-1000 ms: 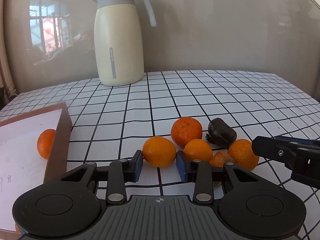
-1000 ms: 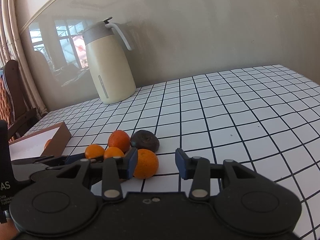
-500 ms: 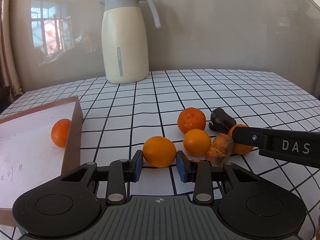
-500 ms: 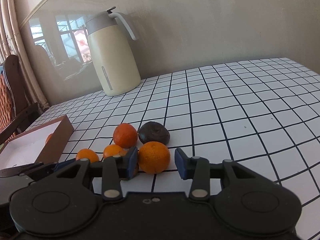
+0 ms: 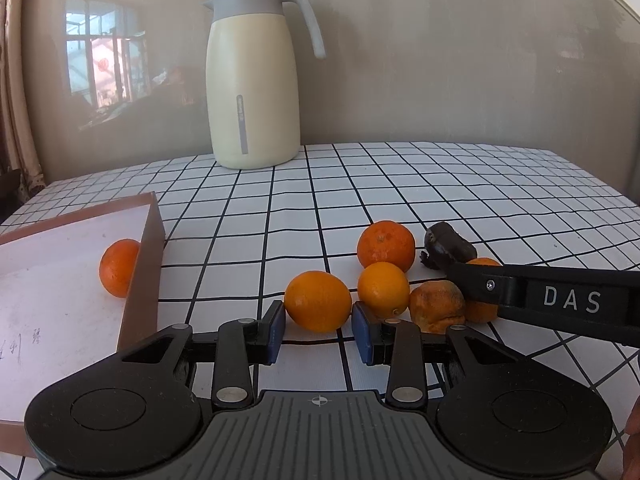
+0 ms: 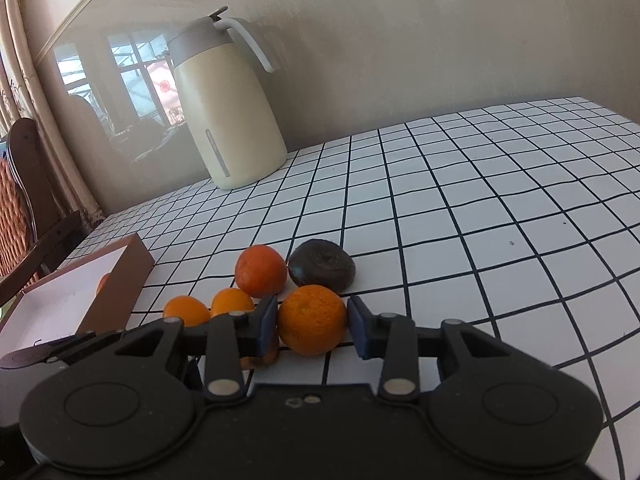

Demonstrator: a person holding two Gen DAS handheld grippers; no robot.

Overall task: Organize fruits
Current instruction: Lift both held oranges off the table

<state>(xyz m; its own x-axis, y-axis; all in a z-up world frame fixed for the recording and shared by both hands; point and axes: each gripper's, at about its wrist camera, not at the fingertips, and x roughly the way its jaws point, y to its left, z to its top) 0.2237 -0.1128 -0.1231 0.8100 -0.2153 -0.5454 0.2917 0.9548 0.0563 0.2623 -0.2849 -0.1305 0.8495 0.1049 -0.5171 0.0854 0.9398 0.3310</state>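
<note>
Left gripper point(image 5: 319, 326) fingers narrowed about a bright orange point(image 5: 318, 301) on the checked bench point(image 5: 440, 184), contact unclear, right gripper point(image 6: 312, 326) fingers just closing onto another orange point(image 6: 312, 319), pads touching its sides, one orange in box point(image 5: 118, 267) at left, dark spoiled fruit point(image 6: 322, 266) just behind, cream jug point(image 5: 253, 80) at back.

The table point(image 6: 480, 208) is bare on the right. Oranges point(image 6: 260, 270) crowd the middle, with the box point(image 5: 148, 264) and tall jug point(image 5: 252, 92) left.
</note>
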